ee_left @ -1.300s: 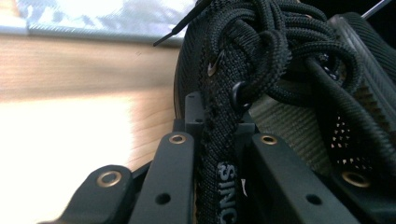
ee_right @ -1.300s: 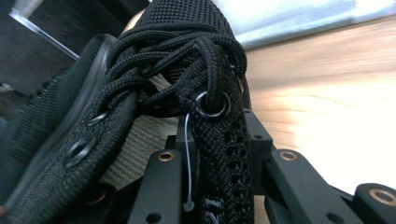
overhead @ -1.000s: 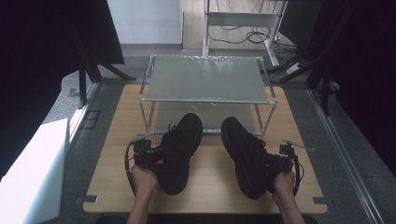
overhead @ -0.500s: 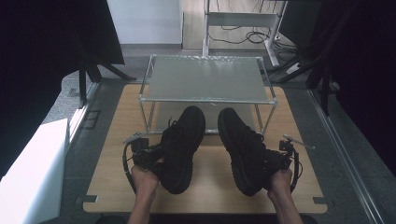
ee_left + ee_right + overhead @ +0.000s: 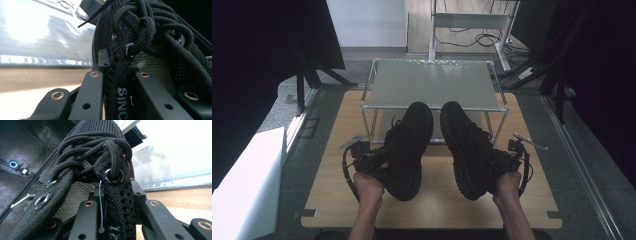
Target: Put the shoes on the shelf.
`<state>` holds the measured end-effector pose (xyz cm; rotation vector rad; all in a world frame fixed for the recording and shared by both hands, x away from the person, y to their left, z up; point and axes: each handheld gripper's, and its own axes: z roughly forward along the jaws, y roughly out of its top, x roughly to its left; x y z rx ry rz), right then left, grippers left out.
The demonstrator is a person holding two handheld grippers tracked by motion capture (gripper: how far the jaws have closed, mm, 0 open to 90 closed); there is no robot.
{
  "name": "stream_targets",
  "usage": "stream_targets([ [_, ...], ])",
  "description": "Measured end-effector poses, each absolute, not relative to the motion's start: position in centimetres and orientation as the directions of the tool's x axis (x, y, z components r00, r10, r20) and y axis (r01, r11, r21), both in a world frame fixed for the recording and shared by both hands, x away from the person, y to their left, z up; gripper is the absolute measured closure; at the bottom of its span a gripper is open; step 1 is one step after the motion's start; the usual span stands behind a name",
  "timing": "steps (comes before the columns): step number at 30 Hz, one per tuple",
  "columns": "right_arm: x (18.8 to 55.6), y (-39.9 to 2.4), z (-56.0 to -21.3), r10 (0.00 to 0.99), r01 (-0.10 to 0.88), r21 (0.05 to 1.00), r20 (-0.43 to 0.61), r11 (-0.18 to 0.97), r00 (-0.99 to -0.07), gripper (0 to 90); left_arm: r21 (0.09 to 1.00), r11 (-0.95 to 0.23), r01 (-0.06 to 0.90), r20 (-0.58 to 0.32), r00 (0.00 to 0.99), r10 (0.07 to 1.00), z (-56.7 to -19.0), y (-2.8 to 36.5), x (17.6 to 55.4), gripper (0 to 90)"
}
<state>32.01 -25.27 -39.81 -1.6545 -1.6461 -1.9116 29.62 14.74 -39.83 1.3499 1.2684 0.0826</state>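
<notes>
Two black knit lace-up shoes are held up side by side over the wooden table [image 5: 437, 205], toes pointing away from me. My left gripper [image 5: 373, 162] is shut on the left shoe [image 5: 409, 145]. In the left gripper view its jaws pinch the laced upper edge of that left shoe [image 5: 150, 30], gripper [image 5: 116, 75]. My right gripper [image 5: 504, 161] is shut on the right shoe [image 5: 467, 147]. The right gripper view shows the jaws clamped on the eyelet edge of the right shoe [image 5: 95, 150], gripper [image 5: 116, 197]. Both toes reach the front edge of the rack.
A low metal rack with a frosted glass top [image 5: 434, 82] stands at the table's far side, with an open space beneath it. A white box [image 5: 247, 185] lies on the floor at the left. Dark stands and cables [image 5: 492, 35] lie behind.
Both hands have risen and gone forward with the shoes. The toes now overlap the rack's front edge in the high view.
</notes>
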Motion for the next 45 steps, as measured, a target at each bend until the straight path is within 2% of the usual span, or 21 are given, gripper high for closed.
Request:
stream_targets([
  [7, 32.7, -25.0, -39.0, 0.502, 0.679, 0.605, 0.775, -0.415, -0.384, 73.8, 0.735, 0.345, 0.584, -0.633, 0.408, 0.658, -38.9, 14.8, 30.2, 81.7],
  [22, 35.4, -24.7, -35.6, 0.545, 0.643, 0.636, 0.748, -0.427, -0.378, 73.8, 0.737, 0.371, 0.565, -0.637, 0.397, 0.660, -36.2, 13.8, 33.5, 81.6],
  [45, 41.4, -23.7, -33.0, 0.591, 0.630, 0.613, 0.754, -0.477, -0.287, 73.8, 0.717, 0.408, 0.566, -0.642, 0.308, 0.702, -32.8, 13.0, 40.4, 81.4],
])
